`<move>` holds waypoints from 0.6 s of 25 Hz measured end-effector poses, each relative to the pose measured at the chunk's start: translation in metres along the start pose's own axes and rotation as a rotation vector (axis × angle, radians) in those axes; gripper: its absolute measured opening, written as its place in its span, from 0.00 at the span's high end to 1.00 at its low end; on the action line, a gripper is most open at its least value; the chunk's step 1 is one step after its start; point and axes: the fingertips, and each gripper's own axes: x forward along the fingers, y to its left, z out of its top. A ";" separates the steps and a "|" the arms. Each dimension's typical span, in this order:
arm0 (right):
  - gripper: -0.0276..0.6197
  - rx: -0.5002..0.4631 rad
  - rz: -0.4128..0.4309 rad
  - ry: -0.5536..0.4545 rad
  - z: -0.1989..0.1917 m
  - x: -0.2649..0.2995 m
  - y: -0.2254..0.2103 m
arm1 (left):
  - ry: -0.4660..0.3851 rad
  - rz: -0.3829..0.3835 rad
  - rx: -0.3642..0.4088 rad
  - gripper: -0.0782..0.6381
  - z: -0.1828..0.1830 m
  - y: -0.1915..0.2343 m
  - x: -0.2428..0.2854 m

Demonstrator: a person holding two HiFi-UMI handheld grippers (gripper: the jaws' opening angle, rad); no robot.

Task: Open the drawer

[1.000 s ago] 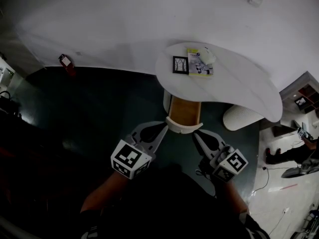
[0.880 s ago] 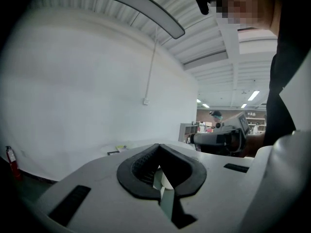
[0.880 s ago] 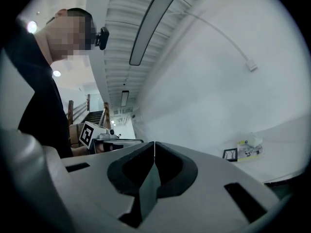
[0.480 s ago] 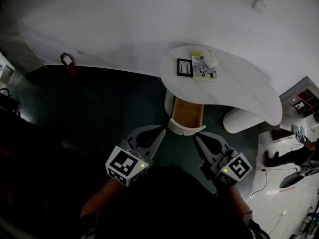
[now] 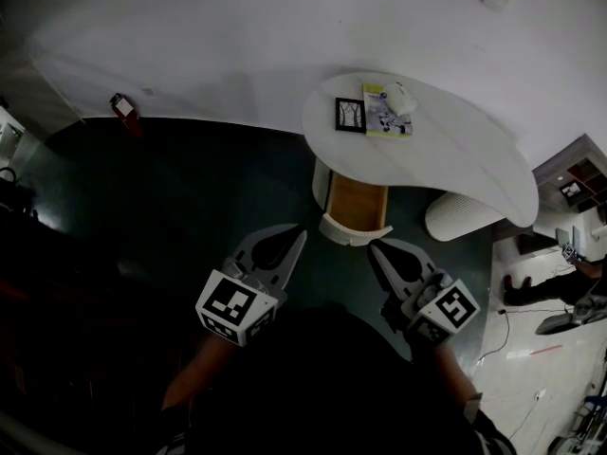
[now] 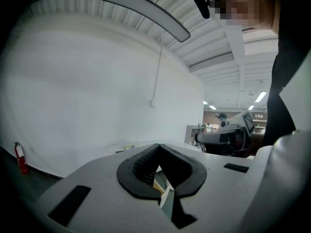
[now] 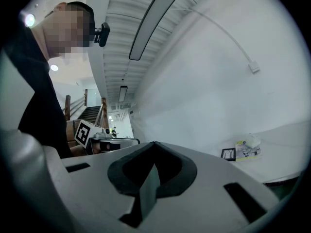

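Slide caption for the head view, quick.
Drawer pulled out beneath the white table; left gripper and right gripper, both shut and empty, held short of its curved front.

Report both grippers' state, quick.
Left gripper: closed, holding nothing.
Right gripper: closed, holding nothing.

I am standing on a dark green floor [image 5: 190,207] that is meeting a plain white wall [image 5: 237,27]. A curved white table [image 5: 455,159] is standing against that wall, with a ribbed white bin [image 5: 460,218] sitting partly under its right end. A red extinguisher [image 5: 121,112] is standing at the wall's foot, far left. A long lamp [image 6: 146,12] is hanging from the ribbed ceiling, and stairs [image 7: 92,111] are rising in the distance.
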 end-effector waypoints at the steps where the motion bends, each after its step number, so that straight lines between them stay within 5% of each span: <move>1: 0.93 0.001 -0.003 0.000 0.000 -0.001 -0.001 | 0.000 0.004 -0.005 0.88 -0.001 0.001 0.000; 15: 0.93 -0.001 -0.011 -0.002 -0.004 -0.008 -0.009 | 0.029 -0.034 0.018 0.88 -0.003 -0.013 0.014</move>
